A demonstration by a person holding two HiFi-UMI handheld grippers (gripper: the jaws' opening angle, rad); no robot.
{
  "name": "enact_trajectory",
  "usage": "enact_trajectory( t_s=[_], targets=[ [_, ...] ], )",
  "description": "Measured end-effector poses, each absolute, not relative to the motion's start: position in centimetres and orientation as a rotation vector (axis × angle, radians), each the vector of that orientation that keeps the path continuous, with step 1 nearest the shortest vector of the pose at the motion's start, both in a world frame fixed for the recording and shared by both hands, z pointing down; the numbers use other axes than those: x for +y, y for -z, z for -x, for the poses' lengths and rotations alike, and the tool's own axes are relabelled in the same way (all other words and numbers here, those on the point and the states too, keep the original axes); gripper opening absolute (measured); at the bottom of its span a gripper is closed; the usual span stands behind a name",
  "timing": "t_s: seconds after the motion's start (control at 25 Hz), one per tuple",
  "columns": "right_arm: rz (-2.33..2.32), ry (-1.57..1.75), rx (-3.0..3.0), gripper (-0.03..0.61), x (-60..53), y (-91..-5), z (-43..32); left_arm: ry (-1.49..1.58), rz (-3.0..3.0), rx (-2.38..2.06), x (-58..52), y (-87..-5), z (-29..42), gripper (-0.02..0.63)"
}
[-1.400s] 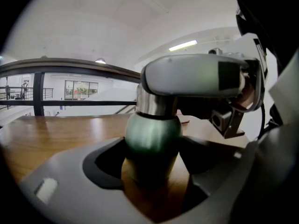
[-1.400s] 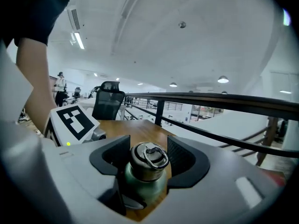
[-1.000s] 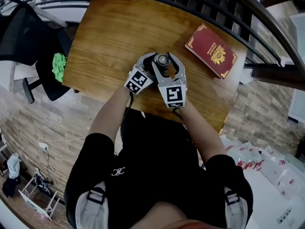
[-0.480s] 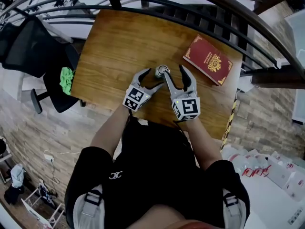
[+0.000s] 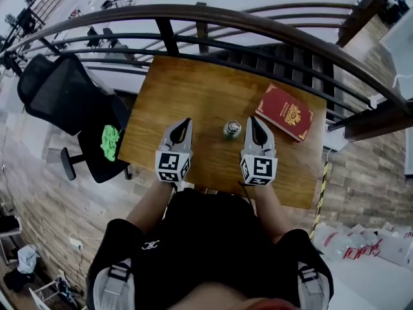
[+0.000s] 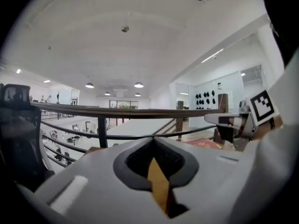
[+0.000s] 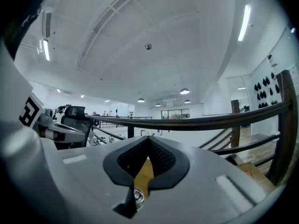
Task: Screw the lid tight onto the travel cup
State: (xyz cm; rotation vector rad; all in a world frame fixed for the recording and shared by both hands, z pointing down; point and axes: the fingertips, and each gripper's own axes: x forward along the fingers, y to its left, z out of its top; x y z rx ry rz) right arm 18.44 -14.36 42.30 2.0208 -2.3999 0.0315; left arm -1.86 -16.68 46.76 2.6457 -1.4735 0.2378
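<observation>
Jaws pressed fully together on both my grippers, with nothing caught in either pair.

I hold my left gripper (image 5: 183, 123) and my right gripper (image 5: 253, 121) over the near half of the wooden table (image 5: 193, 86), tips pointing away from me and well apart from each other. The travel cup (image 5: 232, 129) stands upright on the table between them, its silvery top showing, just beside my right gripper's tip with a gap. A red book (image 5: 286, 112) lies farther right. A black chair (image 5: 55, 92) carrying a green cloth (image 5: 110, 142) stands off the table's left edge.
</observation>
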Motion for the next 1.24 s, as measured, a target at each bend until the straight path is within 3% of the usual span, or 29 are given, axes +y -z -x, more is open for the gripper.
enact_trajectory(
  t_s=[0.4,1.24],
  targets=[
    [-2.158,0.030,-2.329,0.003,-13.9,-37.6,-17.1,-0.172,-2.614,-1.593,-17.7,-40.2,7.1,0.054],
    [-2.165,0.053,-2.290,0.003,-14.1,-37.4,-15.2,-0.156,-2.687,-1.533,-17.8,-39.0,6.8,0.054]
  ],
)
